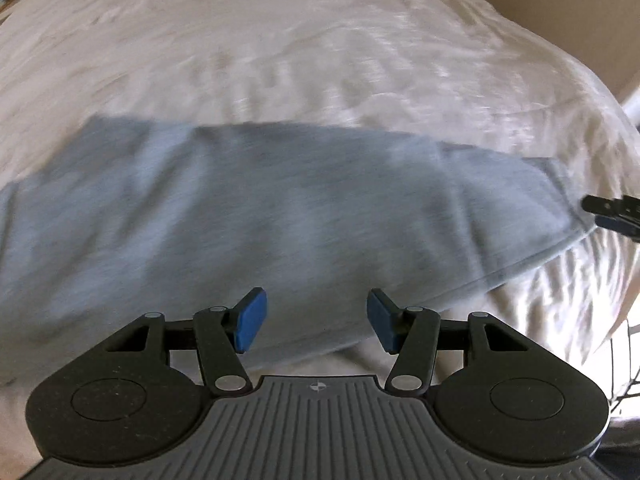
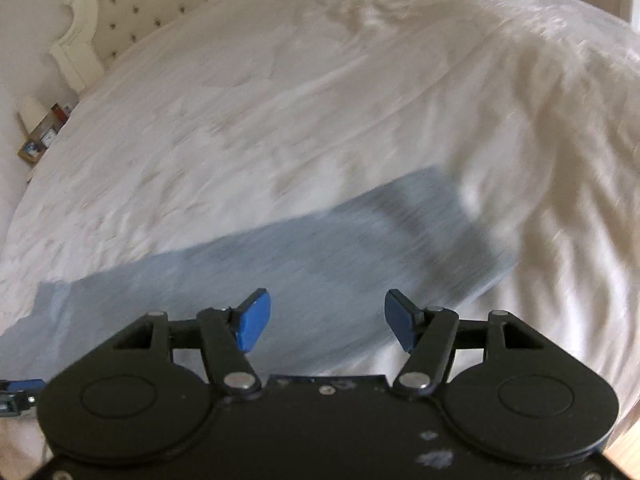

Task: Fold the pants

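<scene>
One pair of blue-grey pants [image 1: 248, 216] lies flat on the white bed [image 1: 320, 60], near its front edge. Two grippers hang above it, both tilted steeply down. The left gripper [image 1: 313, 320] has its fingers parted and empty; so does the right gripper [image 2: 327, 320]. The pants' long axis runs crosswise, left to right, ahead of both.

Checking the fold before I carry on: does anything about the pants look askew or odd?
Nothing stands out. The blue pants lie flat in a long band on the white bedspread; blur hides fine creases.
</scene>
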`<state>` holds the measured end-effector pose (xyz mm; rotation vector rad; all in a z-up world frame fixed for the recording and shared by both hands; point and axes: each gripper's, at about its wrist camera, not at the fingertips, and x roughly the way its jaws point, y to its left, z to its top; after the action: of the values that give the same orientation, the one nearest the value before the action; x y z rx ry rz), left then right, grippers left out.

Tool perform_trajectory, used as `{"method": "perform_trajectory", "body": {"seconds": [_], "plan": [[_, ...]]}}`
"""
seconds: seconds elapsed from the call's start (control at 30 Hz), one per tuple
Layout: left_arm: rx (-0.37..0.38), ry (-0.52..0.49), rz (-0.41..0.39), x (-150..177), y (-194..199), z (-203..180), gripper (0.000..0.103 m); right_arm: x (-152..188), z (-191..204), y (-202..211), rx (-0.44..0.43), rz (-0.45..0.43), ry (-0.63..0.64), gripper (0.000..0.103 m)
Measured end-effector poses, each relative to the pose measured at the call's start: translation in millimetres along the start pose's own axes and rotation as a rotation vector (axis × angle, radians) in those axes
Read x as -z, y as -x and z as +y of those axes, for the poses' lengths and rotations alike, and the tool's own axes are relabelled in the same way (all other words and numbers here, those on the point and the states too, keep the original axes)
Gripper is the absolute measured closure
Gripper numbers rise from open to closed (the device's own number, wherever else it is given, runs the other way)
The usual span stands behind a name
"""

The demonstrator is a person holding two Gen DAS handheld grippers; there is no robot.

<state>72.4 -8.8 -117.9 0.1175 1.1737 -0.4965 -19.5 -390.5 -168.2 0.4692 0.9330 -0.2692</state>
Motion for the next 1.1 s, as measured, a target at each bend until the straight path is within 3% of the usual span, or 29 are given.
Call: {"method": "perform_trajectory", "body": {"seconds": [0.33, 0.5, 0.7, 0.87, 0.9, 0.97, 1.0, 1.1], "plan": [[0.006, -0.117, -0.013, -43, -37, -87, 0.049, -51, -73, -26, -0.025, 0.015, 0.024, 0.030], [-0.018, -0.115, 0.018, -48, -46, -97, 0.049, -65, -99, -53, -0.078, 0.090, -0.004, 0.018], [-0.059, -0.084, 0.056, -58, -56, -93, 0.049, -69, -112, -99, -0.179, 0.239, 0.014, 0.018], [-0.079, -0.061, 0.079, -72, -74, -90, 0.049, -73, -119, -115, -0.250, 0.274, -0.070, 0.018], [-0.081, -0.053, 0.084, -75, -78, -89, 0.049, -75, -122, -117, -0.265, 0.281, -0.093, 0.023], [-0.087, -0.044, 0.088, -81, -87, -88, 0.049, -77, -126, -119, -0.280, 0.294, -0.112, 0.054], [-0.090, -0.042, 0.089, -84, -91, -88, 0.049, -78, -128, -119, -0.281, 0.303, -0.115, 0.078], [-0.091, -0.047, 0.090, -94, -103, -89, 0.049, -80, -133, -123, -0.321, 0.317, -0.117, 0.082]]}}
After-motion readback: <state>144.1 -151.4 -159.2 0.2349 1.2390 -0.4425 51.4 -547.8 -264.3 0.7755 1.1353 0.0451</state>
